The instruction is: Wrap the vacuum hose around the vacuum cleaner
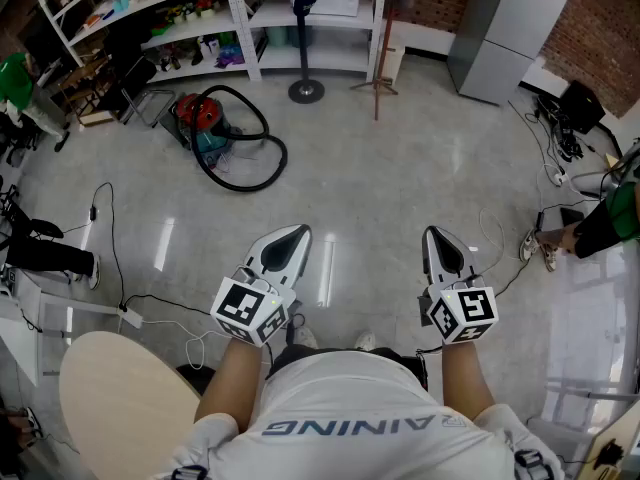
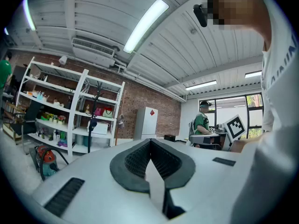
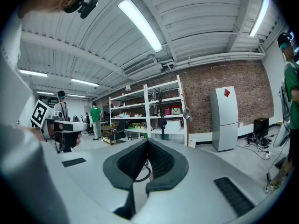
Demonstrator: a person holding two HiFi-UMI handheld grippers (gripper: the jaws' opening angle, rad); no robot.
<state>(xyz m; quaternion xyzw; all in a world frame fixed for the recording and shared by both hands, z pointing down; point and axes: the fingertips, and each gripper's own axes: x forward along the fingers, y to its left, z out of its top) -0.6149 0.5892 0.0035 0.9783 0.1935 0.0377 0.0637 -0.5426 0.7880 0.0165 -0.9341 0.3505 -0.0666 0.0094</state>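
Your forearms out front, side by side, grippers roughly level over floor (image 1: 380,178).

Left gripper (image 1: 290,236): jaws pressed together, nothing between. Right gripper (image 1: 437,238): same, tips meeting, empty. Pads dark, ribbed; shells smooth white.

Vacuum (image 1: 199,118): rounded red body, teal base, on floor by white shelves (image 1: 250,28), well ahead, to your left. Hose (image 1: 284,156): black, loose loop on floor beside vacuum, one arc over its top.

Floor glossy grey, wide open between you and vacuum. Round pale table (image 1: 110,398) near your left elbow; cables (image 1: 545,158) along right side.
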